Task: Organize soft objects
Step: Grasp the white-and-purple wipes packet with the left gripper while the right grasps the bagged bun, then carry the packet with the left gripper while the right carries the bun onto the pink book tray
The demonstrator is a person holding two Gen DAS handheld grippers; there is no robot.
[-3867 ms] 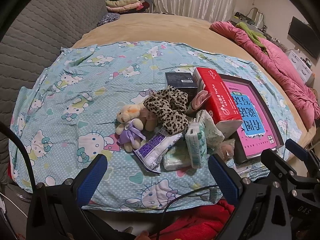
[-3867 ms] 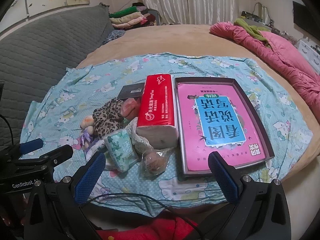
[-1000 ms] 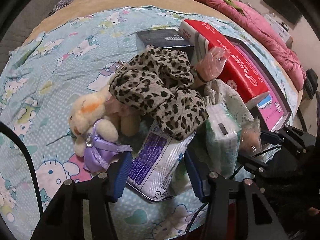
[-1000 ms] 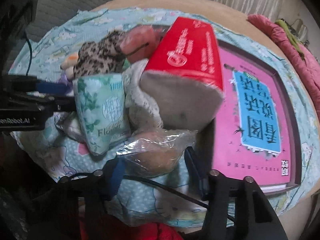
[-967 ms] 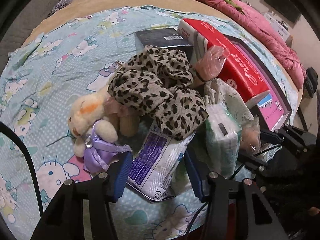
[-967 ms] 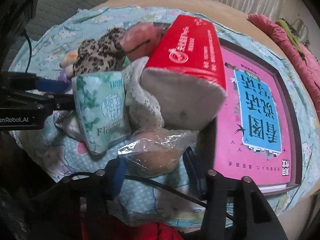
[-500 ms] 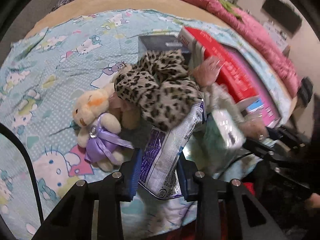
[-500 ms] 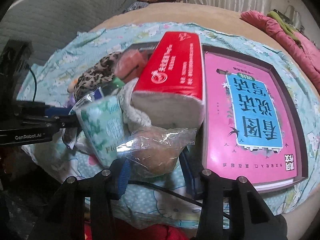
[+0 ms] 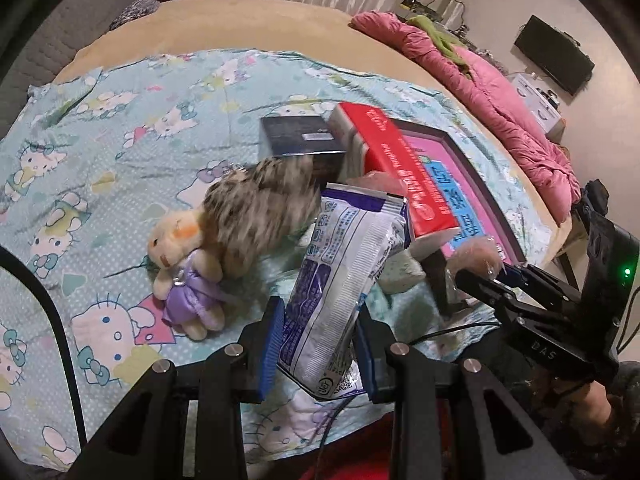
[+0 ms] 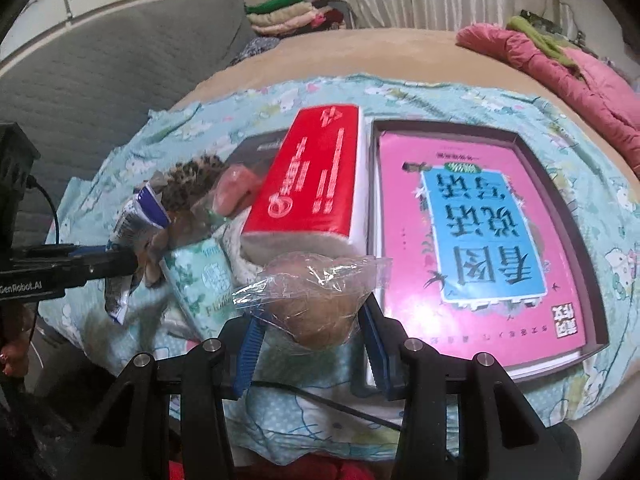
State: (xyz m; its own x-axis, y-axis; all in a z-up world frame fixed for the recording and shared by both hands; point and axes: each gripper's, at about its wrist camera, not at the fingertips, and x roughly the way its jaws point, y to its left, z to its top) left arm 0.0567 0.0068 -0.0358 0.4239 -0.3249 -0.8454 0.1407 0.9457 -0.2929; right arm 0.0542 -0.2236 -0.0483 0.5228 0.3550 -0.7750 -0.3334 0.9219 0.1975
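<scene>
Holding one soft thing in each gripper, the person is in the lifting step. The left gripper (image 9: 318, 338) has its blue pads pressed on a white and purple wipes pack (image 9: 340, 272), which sticks up toward 12 o'clock above the cat-print sheet (image 9: 100, 128). The right gripper (image 10: 310, 338) is clamped on a clear bag with a brown fuzzy ball inside (image 10: 318, 296). At 12 o'clock from that bag sits the red tissue pack (image 10: 316, 184), and at 2 o'clock lies the pink book in its dark tray (image 10: 484, 232). A small plush bear (image 9: 184, 268) lies at 10 o'clock from the wipes. Next, I think both things need carrying clear of the pile to one tidy spot, with a gentle squeeze so they do not slip.
</scene>
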